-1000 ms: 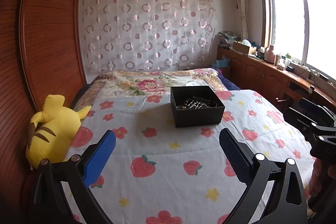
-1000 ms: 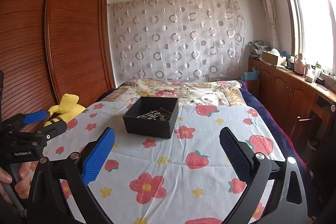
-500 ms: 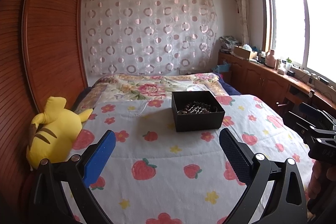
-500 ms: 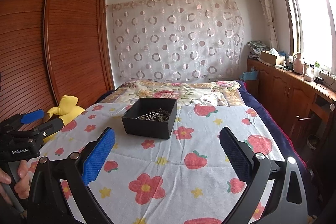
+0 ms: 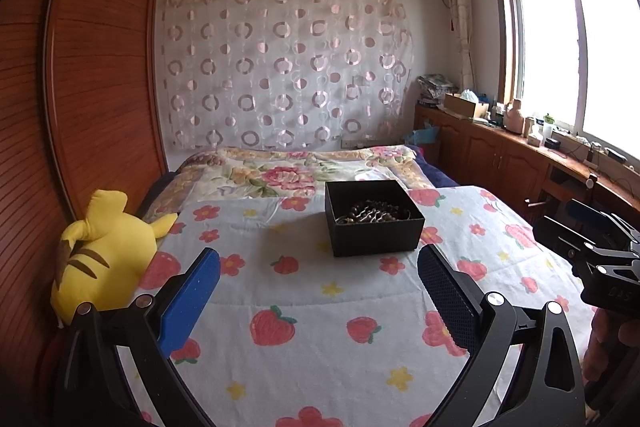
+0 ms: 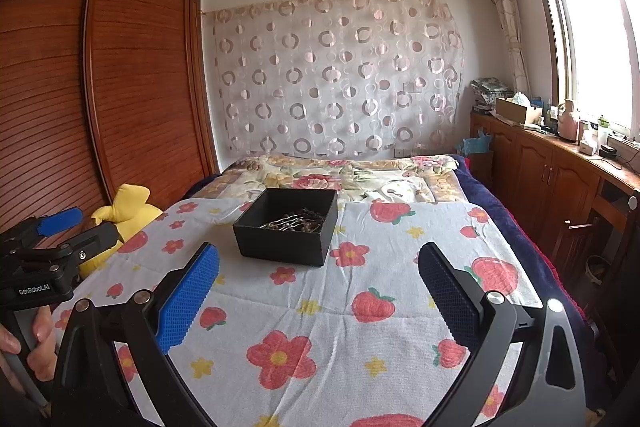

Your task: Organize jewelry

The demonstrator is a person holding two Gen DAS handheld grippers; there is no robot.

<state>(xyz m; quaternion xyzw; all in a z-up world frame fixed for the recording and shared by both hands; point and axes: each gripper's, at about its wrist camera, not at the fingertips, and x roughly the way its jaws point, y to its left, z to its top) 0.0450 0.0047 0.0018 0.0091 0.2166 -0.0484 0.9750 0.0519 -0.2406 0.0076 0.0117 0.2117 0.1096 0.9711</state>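
Observation:
A black open box sits on the flowered bedspread in the middle of the bed; it also shows in the right wrist view. A tangle of dark and silvery jewelry lies inside it, seen too in the right wrist view. My left gripper is open and empty, well short of the box. My right gripper is open and empty, also short of the box. The right gripper shows at the right edge of the left wrist view. The left gripper shows at the left edge of the right wrist view.
A yellow plush toy lies at the bed's left side against the wooden wardrobe. A folded floral quilt lies behind the box. Wooden cabinets with clutter run under the window on the right.
Both cameras have tilted upward a little, so the box sits lower in view. Both grippers stay open and empty.

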